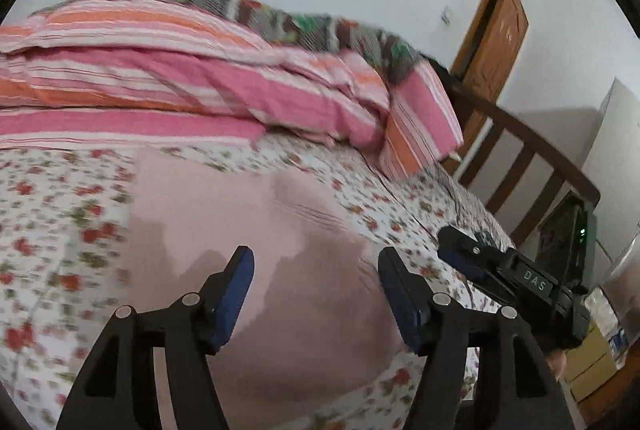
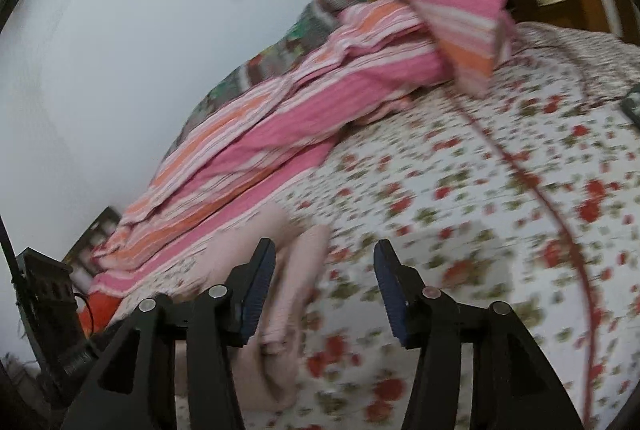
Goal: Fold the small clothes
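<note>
Pink cloth is laid flat on the floral sheet, apparently let go so a fold can settle. Both the left gripper and right gripper are held wide apart, with nothing gripped.

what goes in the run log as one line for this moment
left claw: open, over pink garment | right claw: open, empty | pink garment: flat on floral sheet | striped quilt: behind
</note>
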The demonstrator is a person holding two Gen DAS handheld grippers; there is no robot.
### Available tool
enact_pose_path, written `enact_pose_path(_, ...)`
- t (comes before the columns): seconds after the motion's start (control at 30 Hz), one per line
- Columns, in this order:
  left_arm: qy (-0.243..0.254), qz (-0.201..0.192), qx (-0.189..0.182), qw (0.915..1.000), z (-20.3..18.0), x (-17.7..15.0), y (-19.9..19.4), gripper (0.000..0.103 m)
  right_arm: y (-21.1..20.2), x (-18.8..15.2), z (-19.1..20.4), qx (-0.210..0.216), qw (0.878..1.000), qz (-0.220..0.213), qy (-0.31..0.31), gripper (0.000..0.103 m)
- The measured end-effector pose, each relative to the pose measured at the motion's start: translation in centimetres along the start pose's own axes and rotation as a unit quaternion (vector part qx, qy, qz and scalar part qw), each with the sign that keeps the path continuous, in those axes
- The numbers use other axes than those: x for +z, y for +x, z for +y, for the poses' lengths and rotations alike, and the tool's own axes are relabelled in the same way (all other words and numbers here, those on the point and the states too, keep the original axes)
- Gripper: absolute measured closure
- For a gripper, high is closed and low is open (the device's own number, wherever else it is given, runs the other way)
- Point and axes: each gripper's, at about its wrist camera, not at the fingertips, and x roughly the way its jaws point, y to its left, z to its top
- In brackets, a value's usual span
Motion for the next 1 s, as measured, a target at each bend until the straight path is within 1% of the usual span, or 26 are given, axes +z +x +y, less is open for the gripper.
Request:
enact_pose_path(0.03,0.002,-0.004,0.009,0.9999,0.9,0.1,-0.4,0.04,0.4,-0.1,0.5,0.013,1.0,0.005,-0.002,0.042)
enact_pose_path(0.1,0.004,-0.013,0.033,0.9994,3.3,0.3,-1.5,0.04,1.4,-0.4,1.6,0.041,0.999,0.017,-0.004,0.039)
enact_pose_path(0.13,0.002,-0.013,0.044,0.9989,4.3,0.6,-1.4,0.04,2.1,-0.6,2.2,0.055,0.998,0.026,-0.003,0.037)
enact_pose_path(0.2,-0.007,-0.008,0.062,0.998,6.8,0.7,-1.4,0.04,3.6,-0.8,2.8,0.07,0.997,0.045,0.004,0.036)
enact_pose_path(0.23,-0.011,-0.006,0.065,0.9978,7.8,0.7,-1.2,0.04,4.4,-0.8,3.2,0.073,0.996,0.058,0.007,0.036)
enact_pose_path(0.33,-0.026,0.0,0.069,0.9973,10.3,0.6,-0.5,0.04,6.7,-1.2,3.9,0.059,0.995,0.084,0.007,0.036)
enact_pose_path(0.47,-0.052,0.002,0.06,0.9968,12.6,-0.5,0.0,0.04,8.9,-2.2,4.3,0.016,0.993,0.113,0.0,0.037)
enact_pose_path(0.5,-0.053,0.01,0.06,0.9967,12.9,-0.6,0.3,0.04,9.2,-2.5,4.4,0.009,0.994,0.113,-0.003,0.039)
enact_pose_path(0.53,-0.049,0.014,0.063,0.9968,13.0,-0.7,0.5,0.04,9.3,-2.6,4.5,0.006,0.994,0.111,-0.007,0.053)
enact_pose_path(0.57,-0.042,0.014,0.067,0.9968,12.9,-0.8,0.5,0.04,9.3,-2.8,4.7,0.01,0.994,0.109,-0.014,0.072)
enact_pose_path(0.6,-0.037,0.014,0.074,0.9965,12.9,-0.9,0.6,0.04,9.2,-2.9,5.0,0.009,0.994,0.104,-0.023,0.073)
enact_pose_path(0.63,-0.039,0.016,0.072,0.9965,12.9,-1.1,0.6,0.04,8.5,-2.9,5.4,0.015,0.995,0.088,-0.039,0.078)
enact_pose_path(0.67,-0.042,0.02,0.065,0.9968,13.0,-1.3,0.4,0.04,7.6,-2.9,5.6,0.028,0.996,0.071,-0.05,0.08)
enact_pose_path(0.73,-0.043,0.021,0.058,0.9972,12.9,-1.5,0.2,0.04,5.4,-2.9,6.1,0.062,0.995,0.034,-0.068,0.08)
enact_pose_path(0.77,-0.039,0.02,0.06,0.9972,12.8,-1.6,0.1,0.04,4.7,-3.2,6.2,0.058,0.995,0.022,-0.084,0.08)
enact_pose_path(0.8,-0.033,0.02,0.062,0.9974,12.6,-1.6,0.1,0.04,4.8,-3.4,6.2,0.04,0.995,0.022,-0.093,0.08)
enact_pose_path(0.83,-0.031,0.02,0.063,0.9974,12.6,-1.6,0.1,0.04,5.8,-3.8,5.9,0.001,0.995,0.045,-0.091,0.08)
enact_pose_path(0.87,-0.029,0.019,0.064,0.9973,12.6,-1.6,0.1,0.04,6.8,-4.2,5.1,-0.02,0.995,0.066,-0.077,0.08)
enact_pose_path(0.9,-0.029,0.019,0.067,0.9972,12.6,-1.5,0.1,0.04,7.2,-4.3,4.5,-0.024,0.995,0.075,-0.061,0.079)
enact_pose_path(0.93,-0.029,0.018,0.069,0.997,12.6,-1.5,0.1,0.04,7.1,-4.4,3.8,-0.019,0.996,0.077,-0.034,0.075)
enact_pose_path(1.0,-0.029,0.011,0.077,0.9965,12.7,-1.3,-0.1,0.04,6.4,-4.1,3.2,-0.015,0.997,0.071,-0.018,0.063)
